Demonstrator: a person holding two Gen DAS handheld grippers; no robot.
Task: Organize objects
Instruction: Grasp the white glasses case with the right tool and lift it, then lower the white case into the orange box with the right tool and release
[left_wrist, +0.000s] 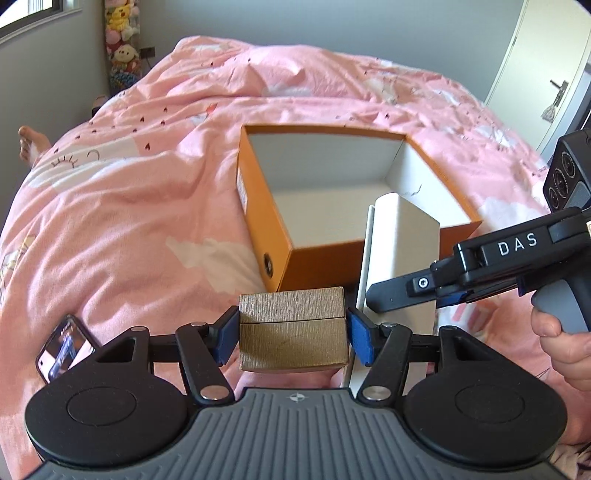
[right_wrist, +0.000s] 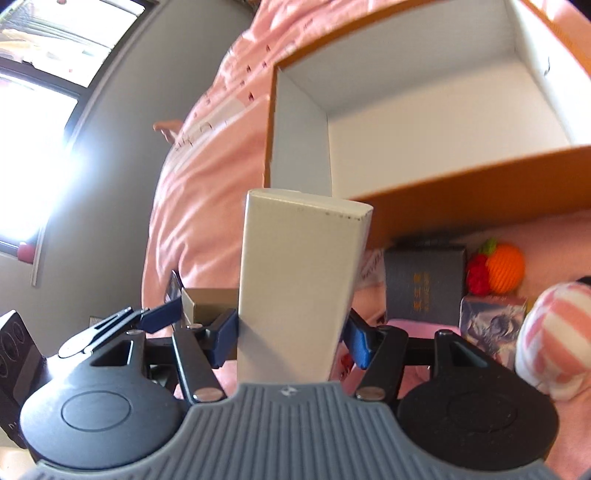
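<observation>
Between the blue pads of the left tool (left_wrist: 292, 338), a small gold box (left_wrist: 293, 336) sits clamped, both pads pressing its side walls, its lid seam running level across the near face. Just to its right, the right tool (right_wrist: 291, 334) grips a tall white box (right_wrist: 295, 291) by its lower part; its pads bear on the box's two sides. In the left wrist view that white box (left_wrist: 400, 254) rises beside the gold one, near but not clearly touching it, and the right tool's black finger lies across its lower front, with a hand (left_wrist: 565, 343) on the grey handle.

Both boxes are held above a bed spread with a pink duvet (left_wrist: 147, 206) printed with small hearts and white clouds. An open orange box (left_wrist: 258, 206) with a white interior lies on the duvet directly beyond the two tools, empty as far as can be seen. A phone (left_wrist: 64, 349) lies at the left tool's side, screen lit. Near the right tool lie a dark box (right_wrist: 424, 284), an orange knitted toy (right_wrist: 504, 269) and a pink-and-white striped item (right_wrist: 554, 339). Grey walls, a bright window (right_wrist: 40, 122), a column of plush toys (left_wrist: 123, 40) and a white door (left_wrist: 546, 59) frame the room.

The white box stands with its long axis along the right tool's fingers, its far end toward the orange box. The gold box lies squat, broad side across the left tool.
</observation>
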